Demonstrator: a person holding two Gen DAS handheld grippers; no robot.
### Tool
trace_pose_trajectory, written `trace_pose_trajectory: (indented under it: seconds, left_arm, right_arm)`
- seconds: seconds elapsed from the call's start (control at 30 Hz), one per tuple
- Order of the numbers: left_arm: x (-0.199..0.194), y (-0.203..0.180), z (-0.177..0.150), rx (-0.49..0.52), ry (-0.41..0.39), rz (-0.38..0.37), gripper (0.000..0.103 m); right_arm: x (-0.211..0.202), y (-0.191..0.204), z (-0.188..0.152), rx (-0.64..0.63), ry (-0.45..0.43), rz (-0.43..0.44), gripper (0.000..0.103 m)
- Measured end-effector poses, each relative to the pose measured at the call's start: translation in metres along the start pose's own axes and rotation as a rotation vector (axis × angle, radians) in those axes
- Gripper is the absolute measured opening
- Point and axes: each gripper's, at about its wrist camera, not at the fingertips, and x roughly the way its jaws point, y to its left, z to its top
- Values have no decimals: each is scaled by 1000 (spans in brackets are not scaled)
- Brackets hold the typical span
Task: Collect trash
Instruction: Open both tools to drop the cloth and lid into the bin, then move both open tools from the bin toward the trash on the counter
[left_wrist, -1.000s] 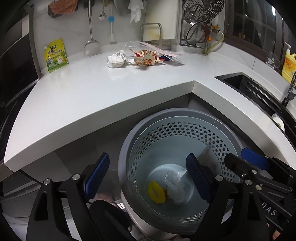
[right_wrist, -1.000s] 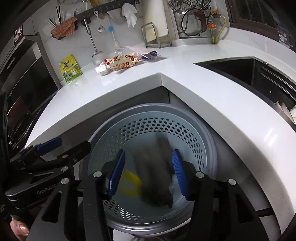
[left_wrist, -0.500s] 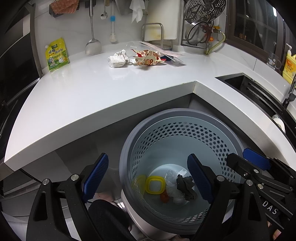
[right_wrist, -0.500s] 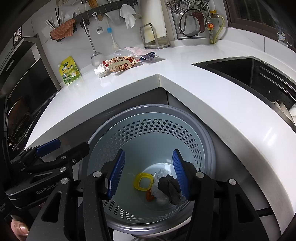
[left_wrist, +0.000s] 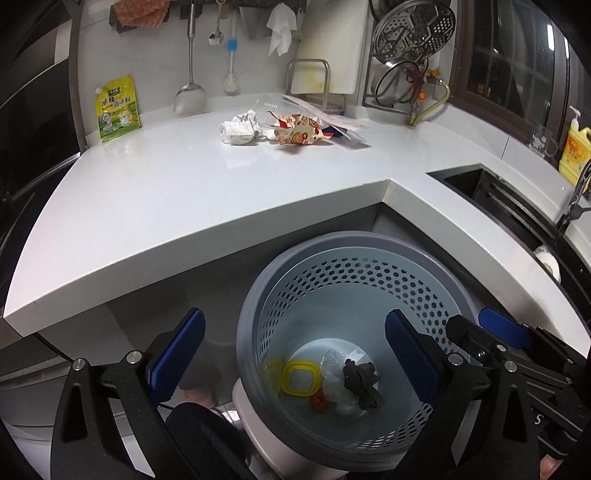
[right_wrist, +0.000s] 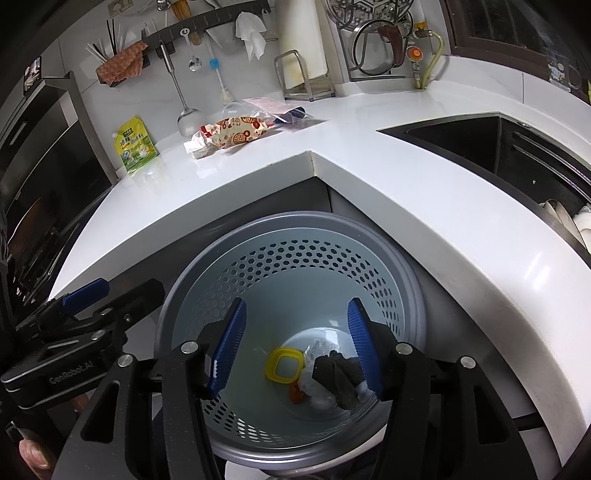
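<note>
Right wrist: both grippers' fingers (right_wrist: 360, 343) apart, hovering inside bin (right_wrist: 376, 236) rim under counter edge (right_wrist: 312, 158)

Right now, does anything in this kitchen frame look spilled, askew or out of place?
Nothing spilled or damaged. The only things out of place are the crumpled paper and patterned wrapper, loose on the white counter rather than in the bin. Both tools are open, empty.

Lying in the perforated grey bin (left_wrist: 332, 280): dark crumpled wad (left_wrist: 361, 384), clear plastic (left_wrist: 334, 373), yellow square ring (left_wrist: 299, 378). Beyond the bin on the worktop (left_wrist: 184, 192): crumpled paper (left_wrist: 241, 127), patterned wrapper (left_wrist: 299, 129).
</note>
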Motion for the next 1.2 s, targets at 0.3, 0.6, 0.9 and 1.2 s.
trace_pose_trajectory:
  seconds: [0.3,0.6,0.9,1.2]
  left_arm:
    - [-5,4,4,-15,-45,3,96]
    - [-3,10,10,-30,-57,37,96]
    - [4,17,17,-39,-66,66,96]
    - [2,24,33,-40,-102,57,96]
  right_arm:
    - [0,1,3,-4,-10,-8,57]
    - [4,-2,7,1,-12,-13,58]
    - [11,2,18,-16,-18,-13,58]
    - [14,3,31,-27,-34,-18,58]
